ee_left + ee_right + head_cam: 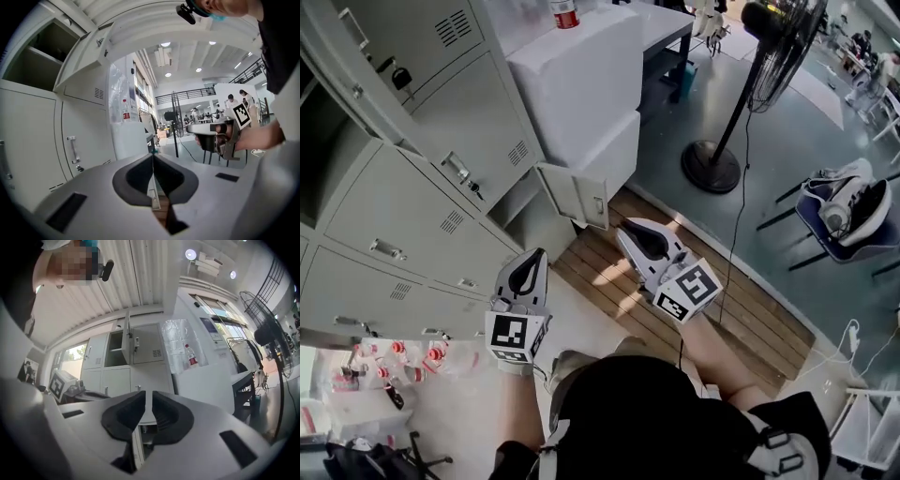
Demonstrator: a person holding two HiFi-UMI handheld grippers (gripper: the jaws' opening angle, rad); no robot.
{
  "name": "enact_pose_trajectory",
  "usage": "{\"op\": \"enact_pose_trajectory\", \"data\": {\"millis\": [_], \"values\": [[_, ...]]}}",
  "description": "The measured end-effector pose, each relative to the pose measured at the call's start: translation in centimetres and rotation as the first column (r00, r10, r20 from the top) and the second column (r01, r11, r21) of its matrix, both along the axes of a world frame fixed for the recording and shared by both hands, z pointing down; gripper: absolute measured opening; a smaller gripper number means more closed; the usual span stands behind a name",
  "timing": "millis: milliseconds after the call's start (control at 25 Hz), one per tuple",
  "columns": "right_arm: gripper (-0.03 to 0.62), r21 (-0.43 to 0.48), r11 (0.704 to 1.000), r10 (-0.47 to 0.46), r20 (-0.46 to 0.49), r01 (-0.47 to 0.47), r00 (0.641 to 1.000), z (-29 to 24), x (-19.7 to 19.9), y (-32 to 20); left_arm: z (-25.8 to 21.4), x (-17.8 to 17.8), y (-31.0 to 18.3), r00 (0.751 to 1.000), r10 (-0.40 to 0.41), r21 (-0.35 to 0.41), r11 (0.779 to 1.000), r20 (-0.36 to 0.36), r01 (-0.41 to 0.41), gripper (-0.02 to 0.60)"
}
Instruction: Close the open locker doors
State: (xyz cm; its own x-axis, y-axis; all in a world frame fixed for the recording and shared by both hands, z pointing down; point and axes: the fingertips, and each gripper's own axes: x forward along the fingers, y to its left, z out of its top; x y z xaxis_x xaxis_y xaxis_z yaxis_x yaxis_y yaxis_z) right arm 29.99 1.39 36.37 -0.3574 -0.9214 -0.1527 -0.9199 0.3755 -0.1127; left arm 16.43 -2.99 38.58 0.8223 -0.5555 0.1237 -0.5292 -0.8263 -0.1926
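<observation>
Grey locker door (579, 195) stands open beyond right gripper's (628, 230) fingers (652, 242).

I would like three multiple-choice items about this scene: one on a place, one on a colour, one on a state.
1. Where does the bottle stand?
A. on the white boxes
B. on the floor
C. inside a locker

2. What colour is the standing fan?
A. white
B. black
C. red

3. How is the low locker door in front of the person?
A. shut
B. removed
C. open

Answers:
1 A, it stands on top of the white boxes.
2 B, its base, pole and head are black.
3 C, it swings out from the lockers.
</observation>
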Motion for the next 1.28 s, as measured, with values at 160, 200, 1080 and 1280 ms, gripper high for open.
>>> {"op": "enact_pose_trajectory", "data": {"millis": [160,200,1080,1280], "values": [[0.054,0.038,0.995,-0.092,-0.016,0.092,0.996,-2.2,-2.8,-2.4,-1.7,-3.0,-1.2,0.996,-0.085,0.037,0.996,-0.013,0.085,0.009],[0.054,0.048,0.993,-0.106,-0.020,0.107,0.994,-2.7,-3.5,-2.9,-2.0,-3.6,-1.4,0.995,-0.099,0.043,0.994,-0.014,0.100,0.009],[0.055,0.265,0.921,-0.279,-0.069,0.287,0.958,-15.1,-15.1,-12.3,-3.7,-19.3,-4.4,0.933,-0.354,0.059,0.932,-0.066,0.358,0.009],[0.075,0.301,0.903,-0.293,-0.093,0.307,0.952,-17.1,-17.0,-13.0,-3.2,-21.4,-4.0,0.921,-0.382,0.048,0.921,-0.075,0.386,0.009]]}}
